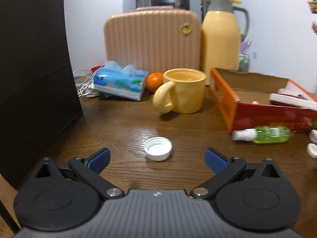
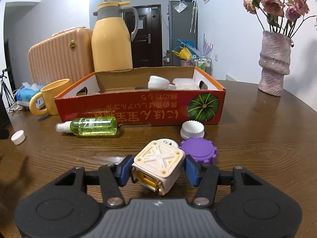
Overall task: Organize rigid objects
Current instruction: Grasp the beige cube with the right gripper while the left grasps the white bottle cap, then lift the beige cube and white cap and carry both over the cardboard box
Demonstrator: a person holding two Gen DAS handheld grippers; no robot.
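Right gripper (image 2: 158, 169) clamps a tilted cube (image 2: 158, 165); left gripper (image 1: 157, 159) gapes wide before an upturned cap (image 1: 158, 148).

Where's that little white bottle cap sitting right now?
The white bottle cap lies open side up on the wooden table, just ahead of the open left gripper, nearer than the yellow mug.

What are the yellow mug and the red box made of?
Mug: probably glazed ceramic; thick walls, chunky handle, soft sheen. It could be plastic.
Box: cardboard; plain brown inside, printed red outside, with folded flaps and cut handle holes.
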